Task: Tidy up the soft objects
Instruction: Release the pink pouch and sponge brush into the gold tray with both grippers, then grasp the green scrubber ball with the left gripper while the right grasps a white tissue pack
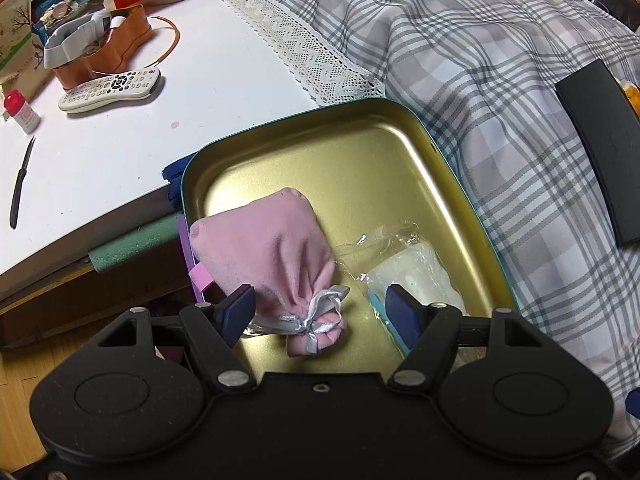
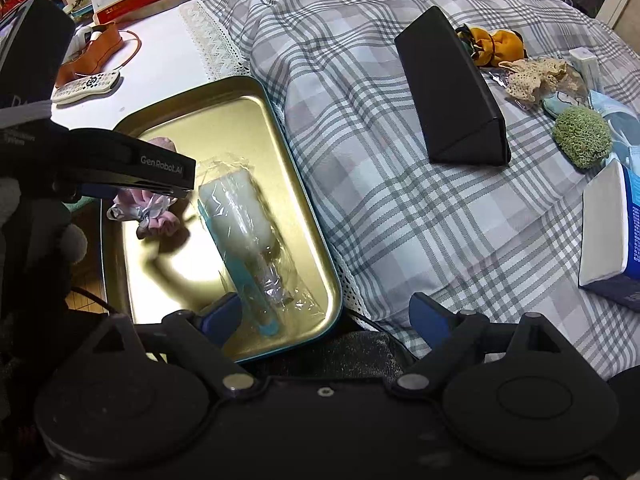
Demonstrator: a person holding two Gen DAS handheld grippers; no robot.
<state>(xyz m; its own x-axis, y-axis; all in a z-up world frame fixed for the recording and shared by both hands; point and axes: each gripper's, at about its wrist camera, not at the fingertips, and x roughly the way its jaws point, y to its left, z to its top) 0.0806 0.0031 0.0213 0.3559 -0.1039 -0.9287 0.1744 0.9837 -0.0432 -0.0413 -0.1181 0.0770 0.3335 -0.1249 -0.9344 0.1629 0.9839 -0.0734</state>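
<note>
A gold tin tray (image 1: 360, 148) sits on the bed's near edge, also in the right wrist view (image 2: 240, 120). In it lie a pink cloth pouch (image 1: 264, 240) tied with a silver ribbon (image 1: 316, 316) and a white pad in clear plastic (image 1: 416, 276) (image 2: 240, 208). My left gripper (image 1: 322, 312) is open, its fingers on either side of the pouch's tied neck, not touching it; it shows from the side in the right wrist view (image 2: 168, 184). My right gripper (image 2: 324, 316) is open and empty over the tray's near right corner. A green knitted ball (image 2: 582, 136), a lace piece (image 2: 536, 76) and a yellow scrunchie (image 2: 496, 46) lie on the bedspread at right.
A black triangular case (image 2: 452, 88) lies on the plaid bedspread (image 2: 400, 200). A blue and white box (image 2: 612, 232) sits at the right. A white table (image 1: 120, 140) at left holds a remote (image 1: 112, 88), an orange holder (image 1: 112, 44), a red-capped bottle (image 1: 20, 112) and a black knife (image 1: 20, 184).
</note>
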